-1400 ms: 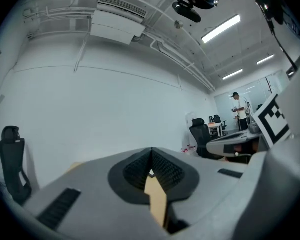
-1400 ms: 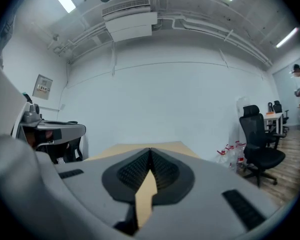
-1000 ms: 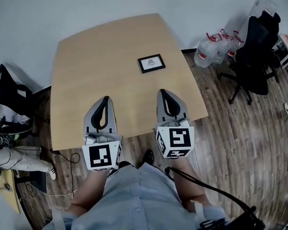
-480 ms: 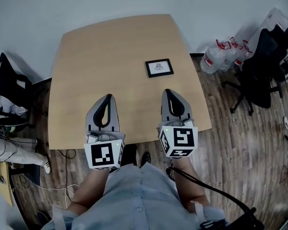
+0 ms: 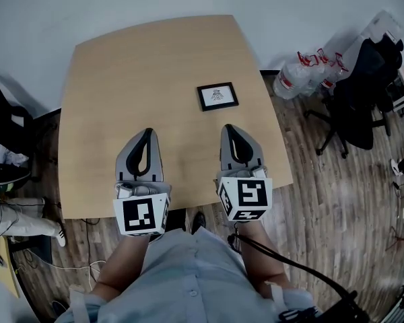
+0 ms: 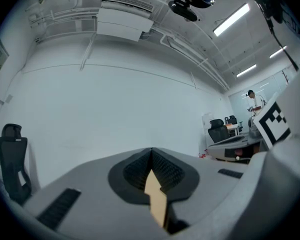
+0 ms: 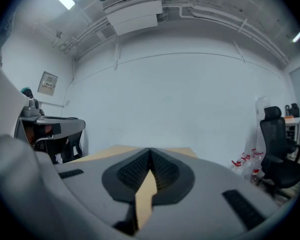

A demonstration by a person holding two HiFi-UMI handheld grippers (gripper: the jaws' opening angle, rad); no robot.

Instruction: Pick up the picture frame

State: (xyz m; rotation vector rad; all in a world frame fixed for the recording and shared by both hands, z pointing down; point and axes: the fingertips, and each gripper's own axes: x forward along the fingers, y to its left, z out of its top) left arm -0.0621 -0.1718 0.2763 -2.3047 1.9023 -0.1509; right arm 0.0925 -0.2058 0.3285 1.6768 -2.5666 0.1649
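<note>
A small black picture frame with a white print lies flat on the tan wooden table, right of centre. My right gripper is shut and empty, its tip a short way in front of the frame and apart from it. My left gripper is also shut and empty, level with the right one and further left over bare table. In the left gripper view the jaws meet at the tip; in the right gripper view the jaws do the same. The jaws hide the frame in both gripper views.
A black office chair and several water bottles stand on the wood floor right of the table. Dark bags lie at the left. A white wall runs behind the table. The table's near edge passes under both grippers.
Both grippers have moved forward over the table, side by side, still shut. The gap between the right gripper's tip and the frame has shrunk a little.
</note>
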